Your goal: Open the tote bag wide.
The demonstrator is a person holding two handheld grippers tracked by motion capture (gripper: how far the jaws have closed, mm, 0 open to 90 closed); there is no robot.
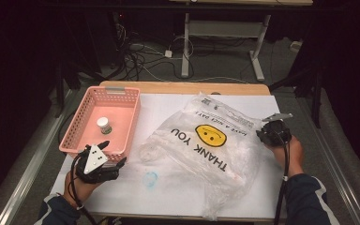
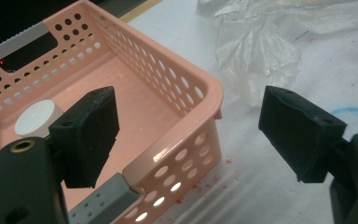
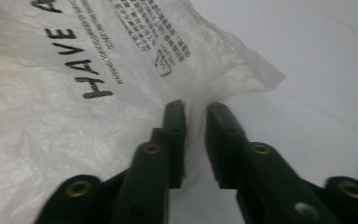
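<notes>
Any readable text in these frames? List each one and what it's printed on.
"THANK YOU": plastic bag, large black letters, beside a yellow smiley face.
"HAVE A NICE DAY!": same bag, smaller line near its edge; the right gripper view shows "HAVE A".
Fine print block on the bag: too small to read.
Jar in the pink basket: no legible label.

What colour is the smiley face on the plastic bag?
Yellow, with black eyes and mouth. The smiley face on the plastic bag shows best in the high view.
</notes>
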